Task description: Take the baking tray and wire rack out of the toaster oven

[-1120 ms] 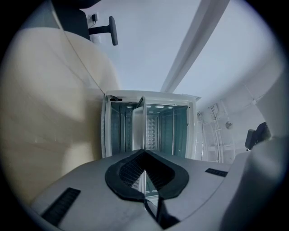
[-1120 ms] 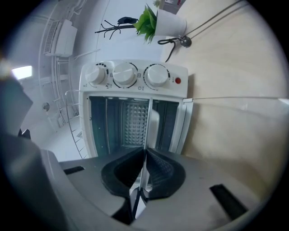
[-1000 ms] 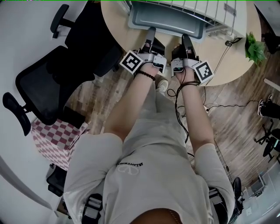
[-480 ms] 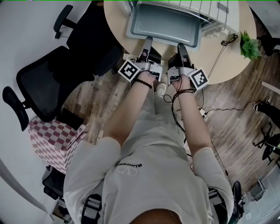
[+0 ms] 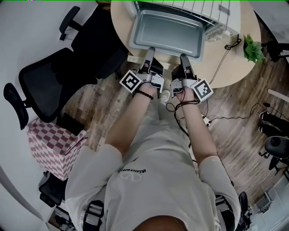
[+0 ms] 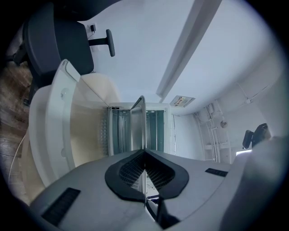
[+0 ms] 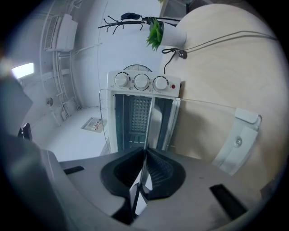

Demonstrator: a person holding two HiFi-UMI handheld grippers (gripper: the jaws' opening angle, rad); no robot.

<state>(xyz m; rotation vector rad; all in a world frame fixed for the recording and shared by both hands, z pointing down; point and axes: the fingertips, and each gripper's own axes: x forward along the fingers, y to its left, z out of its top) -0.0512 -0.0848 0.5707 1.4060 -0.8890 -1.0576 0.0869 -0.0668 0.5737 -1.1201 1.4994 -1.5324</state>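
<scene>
The grey baking tray [image 5: 167,31] is held level over the near edge of the round table, mostly out of the white toaster oven [image 5: 198,6]. My left gripper [image 5: 149,50] is shut on the tray's near rim at its left, and my right gripper [image 5: 184,57] is shut on the same rim at its right. In the left gripper view the tray rim [image 6: 143,122] runs edge-on out of my left gripper [image 6: 144,153] toward the open oven cavity [image 6: 124,131]. In the right gripper view my right gripper [image 7: 145,151] pinches the rim [image 7: 147,131] before the oven [image 7: 141,108]. I cannot make out the wire rack.
The oven's glass door [image 7: 203,131] hangs open with its white handle [image 7: 239,135] toward me. On the wooden table [image 5: 235,58] are a small green plant [image 5: 252,47] and a cable [image 5: 226,56]. A black office chair [image 5: 54,81] and a checkered box [image 5: 49,144] stand at the left.
Both grippers have drawn back toward the person with the tray between them. The tray has slid further out of the oven, and more of its inside shows.
</scene>
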